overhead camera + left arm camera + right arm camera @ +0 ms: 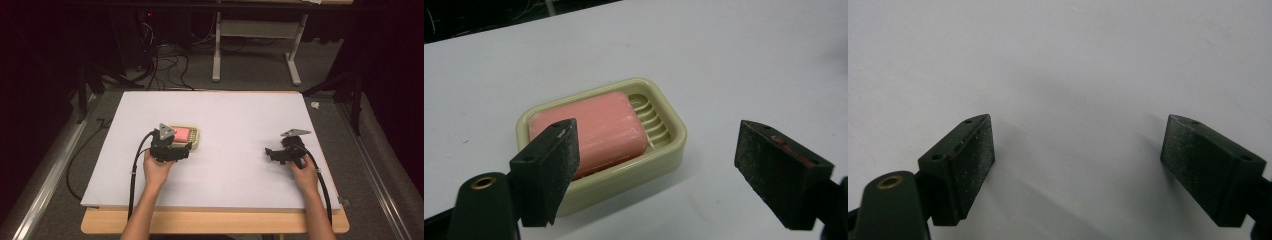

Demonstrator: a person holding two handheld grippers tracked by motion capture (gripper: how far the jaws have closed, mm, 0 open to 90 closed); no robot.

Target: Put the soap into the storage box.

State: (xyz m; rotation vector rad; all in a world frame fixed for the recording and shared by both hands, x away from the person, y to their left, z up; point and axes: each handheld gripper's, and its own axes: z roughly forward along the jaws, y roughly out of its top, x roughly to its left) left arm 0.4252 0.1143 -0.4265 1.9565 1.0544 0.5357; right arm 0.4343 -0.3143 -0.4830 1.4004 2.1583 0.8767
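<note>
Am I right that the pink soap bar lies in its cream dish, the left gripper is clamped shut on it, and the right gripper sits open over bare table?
Not quite. The left gripper is open: in the left gripper view its jaws stand apart, with nothing between them. The pink soap bar does lie in the cream dish, and the right gripper is open over bare table.

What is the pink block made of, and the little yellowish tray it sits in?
The pink block looks like a bar of soap: matte, waxy, with whitish scuffs. The tray looks like moulded plastic, cream and slightly glossy, with smooth rounded corners and raised ribs inside. It could be glazed ceramic, but plastic seems likelier.
</note>
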